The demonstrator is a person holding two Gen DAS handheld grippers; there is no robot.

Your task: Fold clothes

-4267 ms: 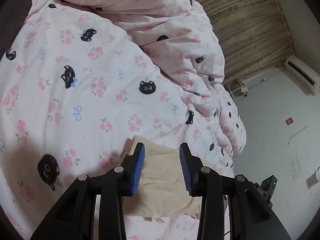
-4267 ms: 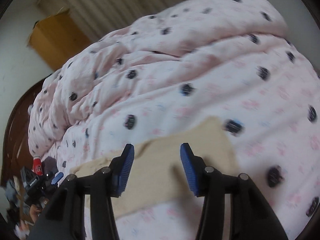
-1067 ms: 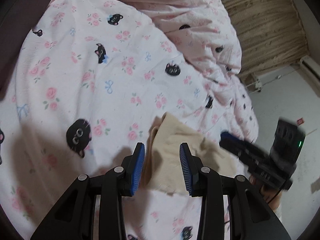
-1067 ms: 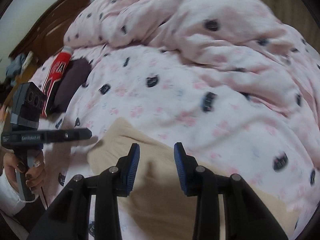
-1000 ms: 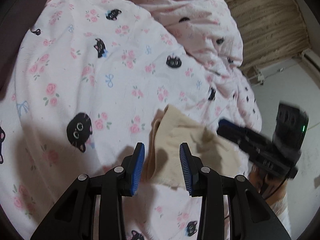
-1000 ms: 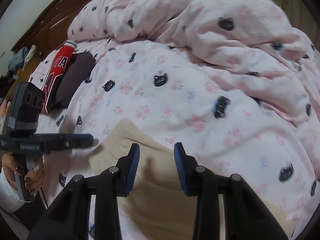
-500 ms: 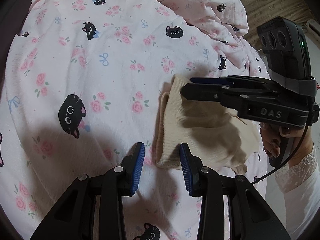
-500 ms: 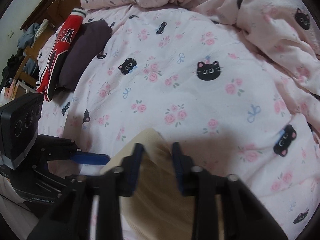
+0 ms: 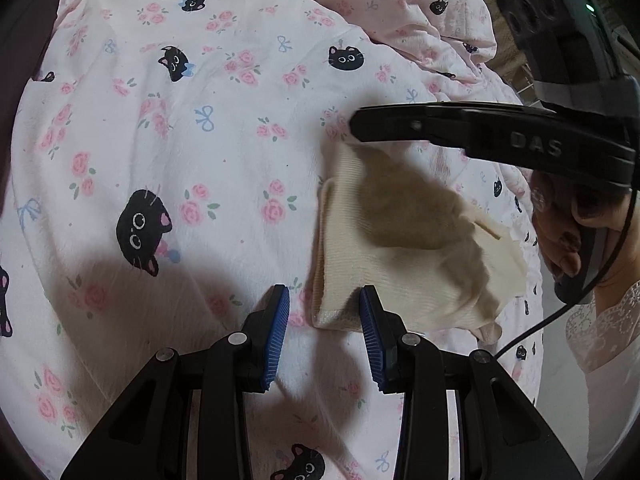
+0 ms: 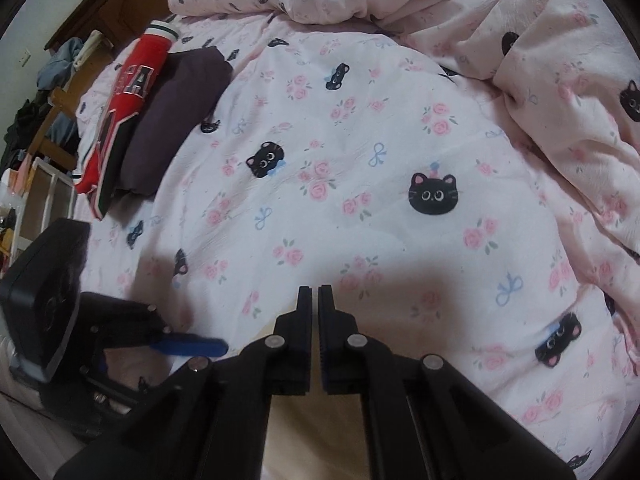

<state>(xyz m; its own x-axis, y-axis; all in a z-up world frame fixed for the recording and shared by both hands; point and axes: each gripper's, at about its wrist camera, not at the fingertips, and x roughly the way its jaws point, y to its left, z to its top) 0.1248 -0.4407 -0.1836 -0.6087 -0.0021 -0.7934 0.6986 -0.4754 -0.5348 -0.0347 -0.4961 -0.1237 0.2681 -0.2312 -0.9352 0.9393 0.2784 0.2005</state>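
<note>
Right gripper [image 9: 354, 128] pinches beige garment's [image 9: 400, 256] far edge; bedspread [image 9: 200, 160] beyond lies bare.

A bed with a pink cat-print cover [image 10: 360, 128] carries a beige garment [image 9: 400, 248], a red-and-black garment [image 10: 120, 92] and a dark purple garment [image 10: 176, 108].

My left tongs [image 9: 322, 322] point steeply down, their blue-padded jaws standing partly apart with nothing pressed between the pads. My right tongs [image 10: 315, 300] also tilt steeply down, and their jaws have come together with only a thin slit left between them. Seen from the left, the right tongs reach in sideways, flat and edge-on, and my right hand [image 9: 568, 224] wraps around their handle, fingers curled with dark-painted nails, a lacy white sleeve at the wrist.
</note>
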